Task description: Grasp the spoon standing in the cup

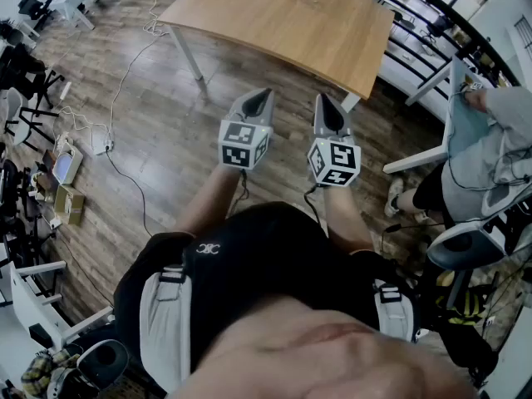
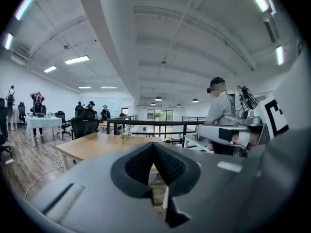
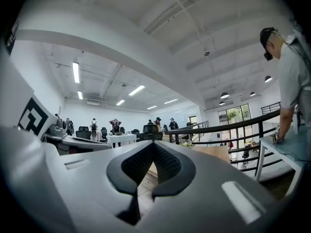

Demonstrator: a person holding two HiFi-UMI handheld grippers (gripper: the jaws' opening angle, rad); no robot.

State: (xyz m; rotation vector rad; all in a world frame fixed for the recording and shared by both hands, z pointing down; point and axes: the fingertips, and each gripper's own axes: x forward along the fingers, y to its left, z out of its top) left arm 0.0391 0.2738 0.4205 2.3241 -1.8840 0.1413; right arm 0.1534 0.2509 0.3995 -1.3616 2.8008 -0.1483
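No legible words or numbers — just a white emblem (image 1: pixel 208 248) on the black top (image 1: pixel 258 268)

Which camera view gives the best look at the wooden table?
The head view: it shows the wooden table from above, with most of its top and its white legs. The left gripper view shows the table farther off, low and nearly edge-on. The right gripper view shows only a small piece of it.
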